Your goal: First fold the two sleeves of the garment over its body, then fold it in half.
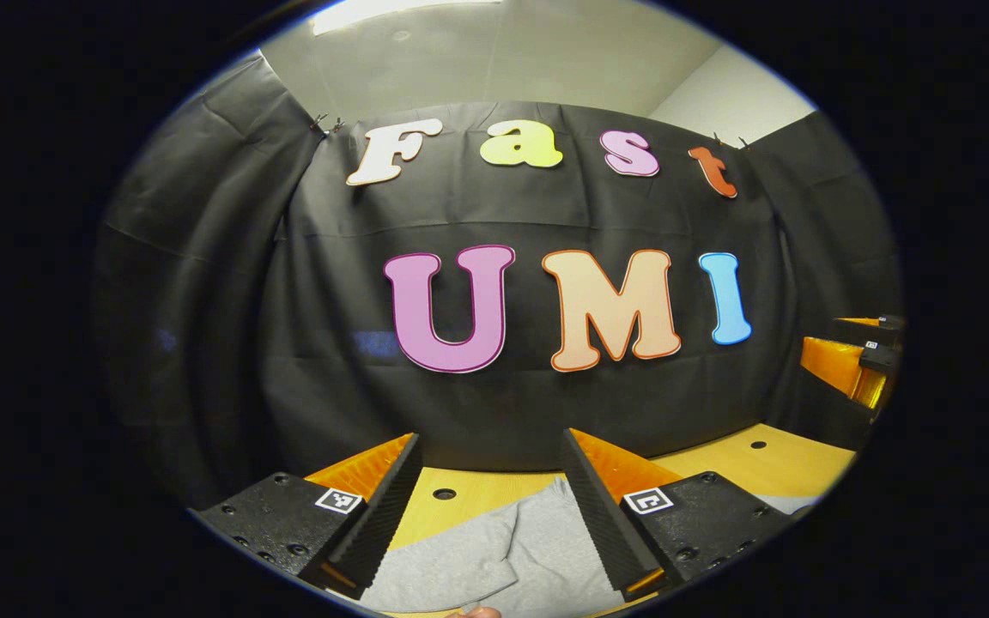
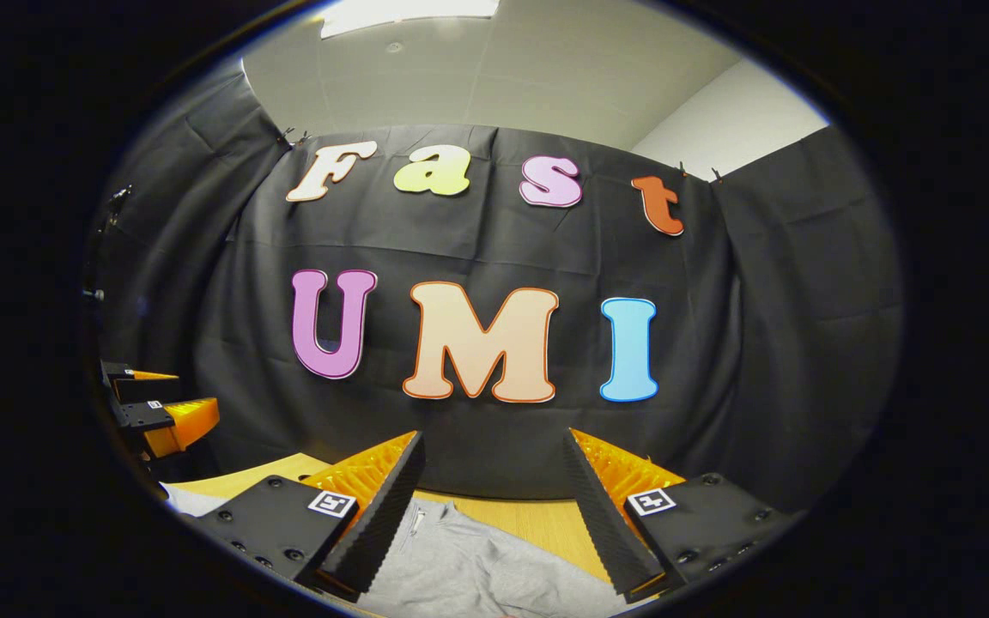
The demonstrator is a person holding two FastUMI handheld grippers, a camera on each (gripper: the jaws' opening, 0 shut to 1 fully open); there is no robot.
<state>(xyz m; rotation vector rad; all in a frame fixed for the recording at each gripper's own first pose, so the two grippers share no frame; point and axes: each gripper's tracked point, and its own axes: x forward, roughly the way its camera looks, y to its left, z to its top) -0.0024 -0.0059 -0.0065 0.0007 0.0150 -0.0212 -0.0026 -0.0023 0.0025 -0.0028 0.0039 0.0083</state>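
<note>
Garment [image 2: 469, 571] zipper in right gripper view.

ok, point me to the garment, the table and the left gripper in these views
garment [image 1: 494, 558]: left gripper view, grey cloth lying between the fingers.
table [image 1: 752, 468]: left gripper view, bare wood near a hole, right of the garment.
left gripper [image 1: 490, 515]: left gripper view, midway between its open fingertips.

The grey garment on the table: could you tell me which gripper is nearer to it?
Neither clearly: no difference shows. The left gripper hangs open over the grey garment, apparently a sleeve; the right gripper hangs open over it too. Neither touches the cloth on the wooden table.
</note>
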